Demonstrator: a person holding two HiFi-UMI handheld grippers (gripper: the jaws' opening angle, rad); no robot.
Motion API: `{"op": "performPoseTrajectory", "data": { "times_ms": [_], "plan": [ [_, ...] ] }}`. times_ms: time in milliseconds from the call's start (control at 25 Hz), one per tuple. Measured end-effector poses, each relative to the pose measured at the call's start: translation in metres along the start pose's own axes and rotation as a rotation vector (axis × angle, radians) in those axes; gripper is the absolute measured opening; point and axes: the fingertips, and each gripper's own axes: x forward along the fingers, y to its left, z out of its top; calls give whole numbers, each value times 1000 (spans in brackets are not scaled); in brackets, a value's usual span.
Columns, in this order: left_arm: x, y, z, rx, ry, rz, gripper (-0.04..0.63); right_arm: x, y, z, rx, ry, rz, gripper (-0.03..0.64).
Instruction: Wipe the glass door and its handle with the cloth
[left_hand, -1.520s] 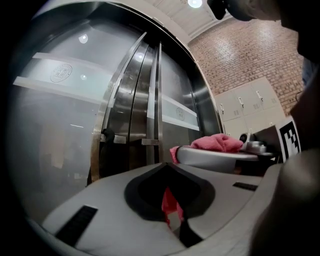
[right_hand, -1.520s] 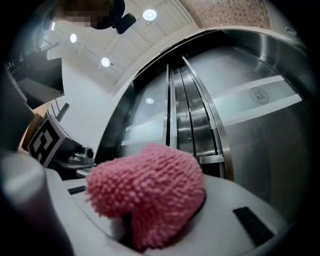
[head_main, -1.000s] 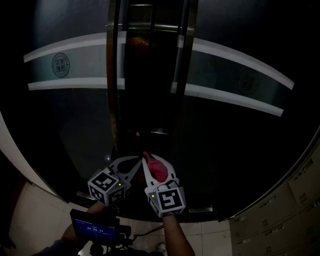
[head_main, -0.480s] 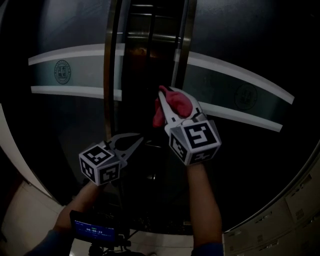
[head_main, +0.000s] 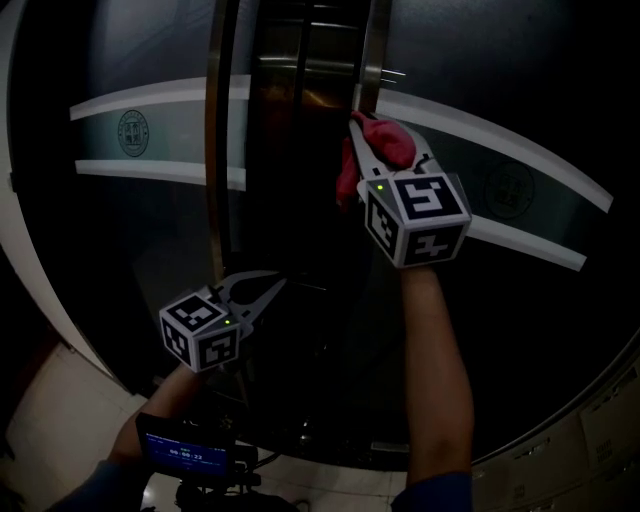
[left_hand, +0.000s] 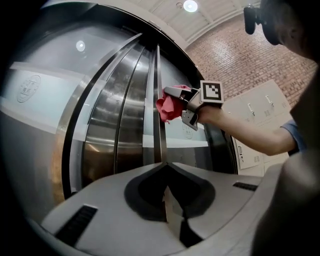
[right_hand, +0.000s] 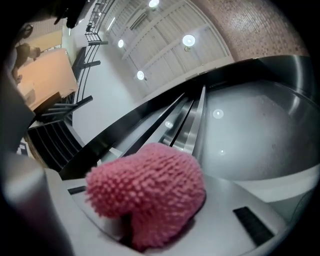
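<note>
Right hand-held gripper (head_main: 372, 138) is raised at the glass door (head_main: 520, 90), jaws clamped on a bunched pink cloth (head_main: 390, 145). The cloth sits against the vertical metal handle (head_main: 371, 60) at the door's edge. Left hand-held gripper (head_main: 272, 287) is lower, well apart, with its jaws closed together and nothing between them.

Wore dark blue sleeves (head_main: 432, 496) at 6 o'clock. Carried white left gripper (head_main: 280, 283) and right gripper (head_main: 380, 135), each bearing a black-and-white marker cube (head_main: 203, 343) and green light (head_main: 380, 186).
</note>
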Motion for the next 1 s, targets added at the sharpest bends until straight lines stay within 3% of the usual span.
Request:
{"op": "performPoseTrajectory", "data": {
  "times_ms": [320, 600, 840, 1000],
  "plan": [
    [12, -7, -22, -40, 13, 26, 5, -52, 68, -96, 55, 71, 64, 55],
    [20, -9, -36, -51, 30, 54, 5, -89, 118, -185, 195, 203, 102, 55],
    [18, -2, -48, -64, 50, 94, 5, -86, 124, -184, 221, 194, 133, 55],
    [5, 8, -51, -57, 59, 135, 5, -72, 147, -160, 264, 84, 203, 55]
  ]
}}
